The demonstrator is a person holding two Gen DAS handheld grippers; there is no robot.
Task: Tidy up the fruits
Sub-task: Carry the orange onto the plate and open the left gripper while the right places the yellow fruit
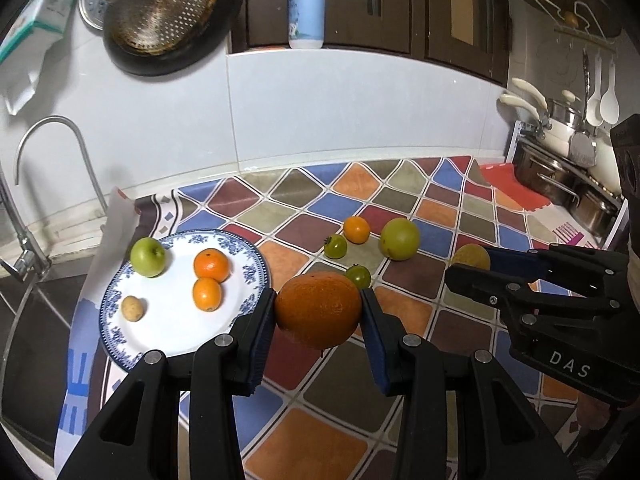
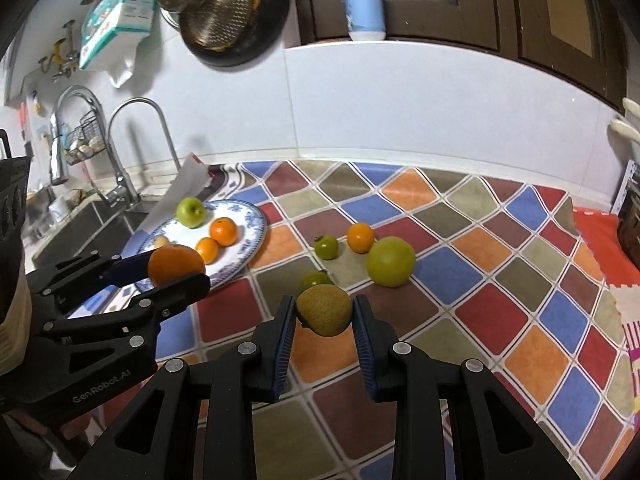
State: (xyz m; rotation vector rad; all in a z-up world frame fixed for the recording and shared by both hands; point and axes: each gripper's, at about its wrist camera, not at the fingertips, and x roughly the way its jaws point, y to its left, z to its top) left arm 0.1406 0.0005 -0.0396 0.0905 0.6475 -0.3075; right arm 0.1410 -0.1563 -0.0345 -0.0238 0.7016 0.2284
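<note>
Left gripper fingers pinch large orange, lifted near plate rim. Right gripper clamps brownish-green fruit above table. Risk: round skins slip; crowded plate, dropped fruit rolls off left, toward sink.

In your left wrist view, the orange covers part of a green tomato at its 1 o'clock, and the right gripper hides most of a brownish fruit. In your right wrist view, the same orange hides most of a pale small fruit on the plate. The sink at 9 o'clock is cut off.
</note>
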